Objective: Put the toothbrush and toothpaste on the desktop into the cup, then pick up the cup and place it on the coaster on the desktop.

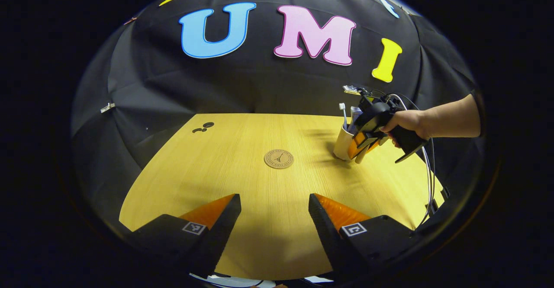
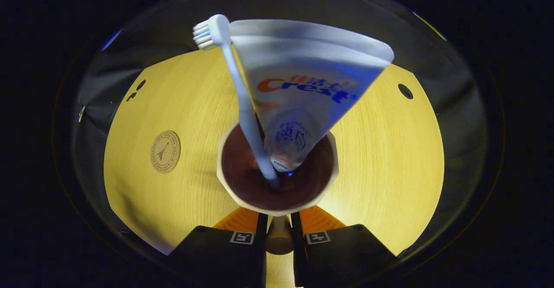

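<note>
Cup (image 2: 277, 184), cream with dark inside, holds toothbrush (image 2: 242, 102) and toothpaste (image 2: 303, 84); I see my right gripper's (image 2: 279, 229) jaws clenched on what seems its handle, left gripper's (image 1: 275, 212) jaws released above the yellow desk (image 1: 207, 167).

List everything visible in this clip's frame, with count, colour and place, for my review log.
cup: one, cream with dark inside, on the table right of the coaster, its handle between the right claw's fingers
toothbrush: one, white, standing in the cup
toothpaste: one, white tube, cap-down in the cup
coaster: one, brown, round, bare at table centre
table: one, yellow wood
right claw: one, closed on the cup handle
hand: one, holding the right claw
left claw: one, open above the table's near edge
</note>
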Motion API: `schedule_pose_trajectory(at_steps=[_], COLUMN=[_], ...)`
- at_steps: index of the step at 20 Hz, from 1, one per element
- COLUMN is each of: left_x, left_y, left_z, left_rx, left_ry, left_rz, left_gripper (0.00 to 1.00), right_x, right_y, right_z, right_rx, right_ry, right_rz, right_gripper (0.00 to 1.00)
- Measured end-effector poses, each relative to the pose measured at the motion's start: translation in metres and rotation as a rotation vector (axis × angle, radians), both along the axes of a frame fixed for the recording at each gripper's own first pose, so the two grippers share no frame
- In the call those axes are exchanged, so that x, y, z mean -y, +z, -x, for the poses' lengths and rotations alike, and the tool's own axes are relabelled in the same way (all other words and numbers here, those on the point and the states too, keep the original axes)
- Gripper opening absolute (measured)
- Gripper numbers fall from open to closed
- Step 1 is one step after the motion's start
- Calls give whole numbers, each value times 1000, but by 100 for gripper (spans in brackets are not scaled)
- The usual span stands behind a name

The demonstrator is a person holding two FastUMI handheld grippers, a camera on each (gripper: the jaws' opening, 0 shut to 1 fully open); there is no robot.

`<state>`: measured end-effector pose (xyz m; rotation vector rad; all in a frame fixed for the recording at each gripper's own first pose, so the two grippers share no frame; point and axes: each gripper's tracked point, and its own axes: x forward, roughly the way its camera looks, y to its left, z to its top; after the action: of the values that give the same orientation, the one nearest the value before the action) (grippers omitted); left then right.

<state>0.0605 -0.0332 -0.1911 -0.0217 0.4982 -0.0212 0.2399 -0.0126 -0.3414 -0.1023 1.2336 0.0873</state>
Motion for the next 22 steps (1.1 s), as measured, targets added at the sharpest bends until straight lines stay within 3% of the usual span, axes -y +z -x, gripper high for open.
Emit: schedule_pose_trajectory(at_steps=[5, 12, 22], left_x=[-2, -17, -56], left_y=[-3, -5, -15], left_z=[1, 5, 19], left_rx=[3, 16, 10], left_ry=[4, 24, 102], left_rz=[11, 9, 26], left_gripper=[98, 98, 98], right_x=[-19, -92, -184], right_y=[13, 28, 3], right_z=[-7, -16, -4], right_rx=[31, 52, 26], right_ry=[55, 177, 326], right_rz=[26, 10, 20], right_gripper=[28, 28, 28])
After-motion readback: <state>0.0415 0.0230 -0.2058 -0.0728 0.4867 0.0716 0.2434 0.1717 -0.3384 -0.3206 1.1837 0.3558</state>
